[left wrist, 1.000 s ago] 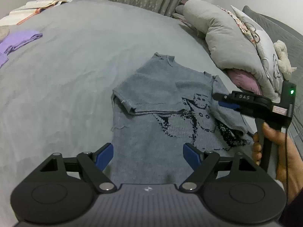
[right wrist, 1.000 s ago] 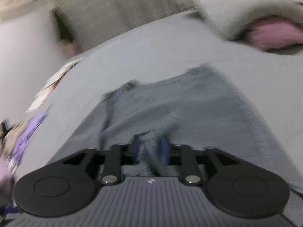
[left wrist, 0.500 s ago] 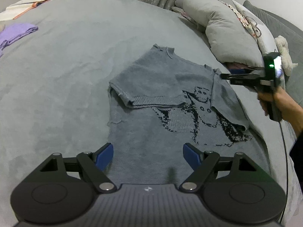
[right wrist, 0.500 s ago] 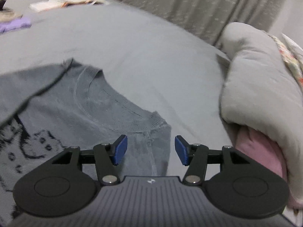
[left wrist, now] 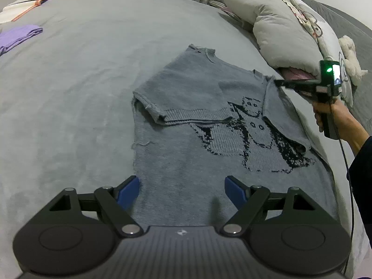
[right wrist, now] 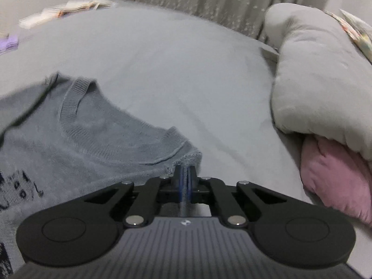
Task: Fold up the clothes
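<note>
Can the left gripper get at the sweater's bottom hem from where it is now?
Probably yes. The left gripper is open and hangs over the sweater near its hem, with nothing between them. The right gripper is shut on the far shoulder corner, well out of its way.

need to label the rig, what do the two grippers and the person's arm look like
Both grippers are black with blue finger pads, round black discs at each side and silver pivot screws. The left gripper has a grey ribbed body with a small white logo. The right gripper carries a green light, a small lit screen and a thin black cable. The sleeve is dark.
</note>
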{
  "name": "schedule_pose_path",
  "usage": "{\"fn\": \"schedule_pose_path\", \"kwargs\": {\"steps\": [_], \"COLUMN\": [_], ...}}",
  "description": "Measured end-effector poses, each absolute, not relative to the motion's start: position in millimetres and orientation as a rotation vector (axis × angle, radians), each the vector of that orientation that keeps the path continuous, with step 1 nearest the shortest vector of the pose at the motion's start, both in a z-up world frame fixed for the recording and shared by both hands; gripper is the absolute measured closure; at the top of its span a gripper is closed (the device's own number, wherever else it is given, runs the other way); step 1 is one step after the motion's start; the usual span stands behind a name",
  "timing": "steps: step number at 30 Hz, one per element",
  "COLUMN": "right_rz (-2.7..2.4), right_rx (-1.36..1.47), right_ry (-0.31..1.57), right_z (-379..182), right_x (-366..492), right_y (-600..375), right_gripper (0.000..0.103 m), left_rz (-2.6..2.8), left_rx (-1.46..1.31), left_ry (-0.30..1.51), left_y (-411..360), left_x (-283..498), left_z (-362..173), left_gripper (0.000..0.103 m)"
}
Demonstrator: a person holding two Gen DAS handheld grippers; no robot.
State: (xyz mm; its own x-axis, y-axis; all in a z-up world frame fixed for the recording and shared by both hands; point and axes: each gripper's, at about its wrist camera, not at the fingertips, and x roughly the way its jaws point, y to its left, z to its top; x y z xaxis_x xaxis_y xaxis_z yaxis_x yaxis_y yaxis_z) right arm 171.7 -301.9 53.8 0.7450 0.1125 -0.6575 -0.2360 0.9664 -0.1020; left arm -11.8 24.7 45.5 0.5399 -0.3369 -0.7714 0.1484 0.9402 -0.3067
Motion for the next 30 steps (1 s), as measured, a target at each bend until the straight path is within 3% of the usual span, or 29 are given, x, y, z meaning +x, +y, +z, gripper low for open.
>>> {"fn": "schedule_pose_path", "kwargs": {"steps": [10,12,14,16,17,19,21,22,24,27,30], "right_rz": [0.053,0.102,0.143,0.183,0.197,0.2,0.192,0.185,0.18,0.163,0.138], "right_rx": [0.172,0.173,0.163,0.129,0.087,0.009,-0.057,-0.103,-0.235,-0.434,-0.353], "right_ry": [0.687,0.676,0.661,0.629,0.625,0.653,0.68,0.698,0.716,0.687,0.67], "right_z": [60.3,56.0,54.1,55.2,54.1,50.6,47.2,43.6,35.5,27.2,30.2], "right_x": [175.6,170.0,164.5,158.2,157.3,162.7,167.8,170.8,172.4,167.9,169.0], "right_y": [-376.1,-375.2,-372.2,-362.6,-353.4,-338.9,-328.3,-321.0,-301.4,-274.9,-289.1], "right_gripper": [0.097,0.087,0.042,0.021,0.02,0.02,0.027,0.046,0.069,0.084,0.092], "left_rz": [-0.287,-0.286,-0.285,-0.284,-0.284,-0.283,-0.283,-0.284,-0.284,-0.284,-0.286], "left_rx": [-0.22,-0.222,-0.223,-0.224,-0.223,-0.219,-0.216,-0.214,-0.215,-0.213,-0.203], "left_ry": [0.965,0.966,0.967,0.968,0.969,0.969,0.97,0.97,0.971,0.972,0.972], "left_y": [24.9,25.0,25.1,25.1,24.8,23.8,23.3,23.2,23.4,23.2,21.6], "left_x": [-10.6,-10.3,-10.1,-9.8,-9.7,-9.6,-9.5,-9.4,-9.4,-9.4,-9.5], "left_z": [43.6,43.3,43.0,42.6,42.4,41.9,41.4,41.1,40.7,40.2,39.8], "left_gripper": [0.022,0.022,0.022,0.022,0.022,0.022,0.022,0.022,0.022,0.022,0.022]}}
